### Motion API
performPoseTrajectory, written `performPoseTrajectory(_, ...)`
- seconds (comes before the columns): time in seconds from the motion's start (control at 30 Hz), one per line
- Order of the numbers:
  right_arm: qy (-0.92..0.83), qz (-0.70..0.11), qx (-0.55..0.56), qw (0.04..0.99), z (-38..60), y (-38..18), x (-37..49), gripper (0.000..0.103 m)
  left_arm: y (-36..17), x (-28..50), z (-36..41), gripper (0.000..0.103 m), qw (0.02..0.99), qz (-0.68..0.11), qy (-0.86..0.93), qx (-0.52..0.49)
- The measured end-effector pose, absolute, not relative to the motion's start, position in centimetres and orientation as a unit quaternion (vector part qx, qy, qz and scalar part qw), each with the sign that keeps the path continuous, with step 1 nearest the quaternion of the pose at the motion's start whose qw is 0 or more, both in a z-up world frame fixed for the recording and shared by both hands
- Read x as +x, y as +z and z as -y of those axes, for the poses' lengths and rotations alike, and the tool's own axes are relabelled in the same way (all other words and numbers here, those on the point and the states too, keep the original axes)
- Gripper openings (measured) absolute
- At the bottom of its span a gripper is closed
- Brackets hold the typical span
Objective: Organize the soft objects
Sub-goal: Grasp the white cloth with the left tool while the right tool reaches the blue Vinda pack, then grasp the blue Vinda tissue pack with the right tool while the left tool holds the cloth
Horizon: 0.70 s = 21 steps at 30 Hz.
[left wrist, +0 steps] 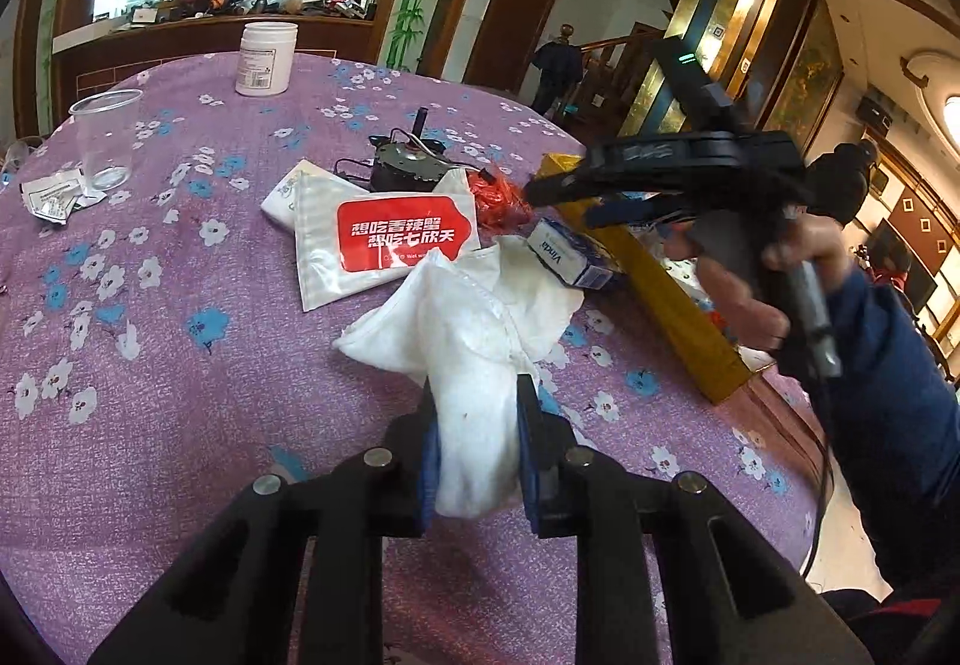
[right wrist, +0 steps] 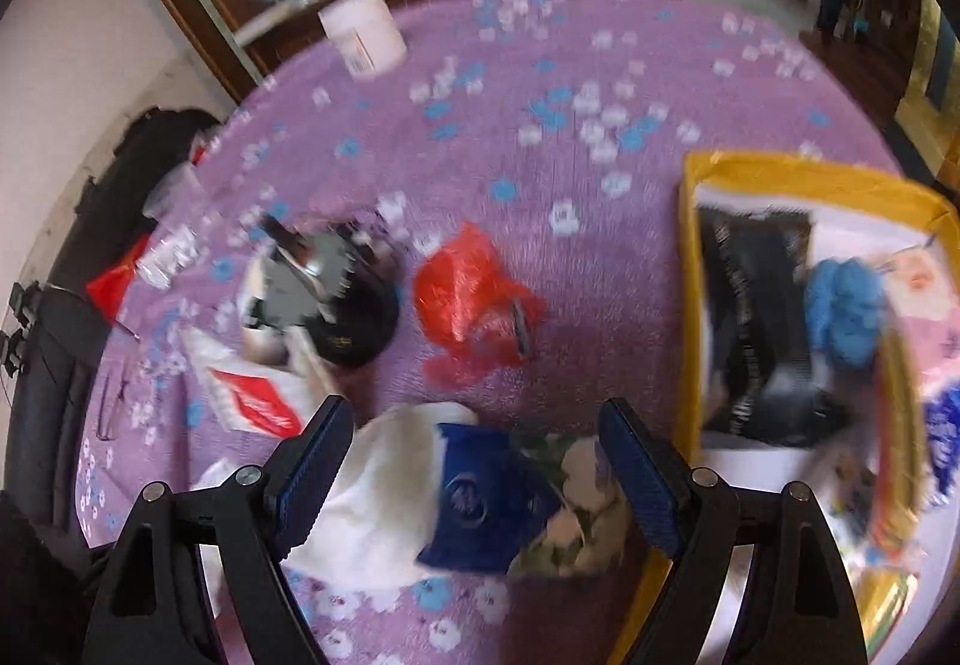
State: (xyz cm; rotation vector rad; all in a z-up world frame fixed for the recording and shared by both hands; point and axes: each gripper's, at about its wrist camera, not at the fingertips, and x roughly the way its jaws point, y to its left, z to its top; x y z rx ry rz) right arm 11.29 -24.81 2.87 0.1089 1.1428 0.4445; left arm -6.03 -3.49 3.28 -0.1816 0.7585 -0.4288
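So the left gripper [left wrist: 474,443] jaws are pinched tight on the white cloth [left wrist: 468,329], which trails away across the table [left wrist: 180,377], with the yellow box [right wrist: 780,185] off right, nearer the wide-open, empty right gripper [right wrist: 480,461].

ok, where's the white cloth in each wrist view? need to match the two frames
Left wrist: the white cloth is at lower centre, its near end pinched between the pads of the left claw, the rest spread on the purple tablecloth.
Right wrist: the cloth is at bottom centre-left, lying between the open right claw's fingers, part under a blue pack.
Shared landmark: the white jar at the table's far edge.
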Motion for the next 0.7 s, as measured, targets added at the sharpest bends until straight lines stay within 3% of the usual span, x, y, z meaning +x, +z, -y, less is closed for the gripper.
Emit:
performPoseTrajectory(0.27, 0.323, -0.561, 0.051, 0.76, 25.0, 4.4, 4.3, 0.088, 3.2, -6.0, 3.0, 0.021, 0.898, -0.368, -0.218, -0.104)
performPoseTrajectory(0.57, 0.339, -0.495, -0.131, 0.789, 23.6, 4.3, 1.7, 0.088, 3.3, -5.9, 3.0, 0.021, 0.899, -0.366, -0.219, -0.103)
performPoseTrajectory(0.7, 0.313, -0.532, -0.082, 0.782, 24.6, 3.4, 2.6, 0.088, 3.3, -5.9, 3.0, 0.021, 0.898, -0.366, -0.22, -0.105)
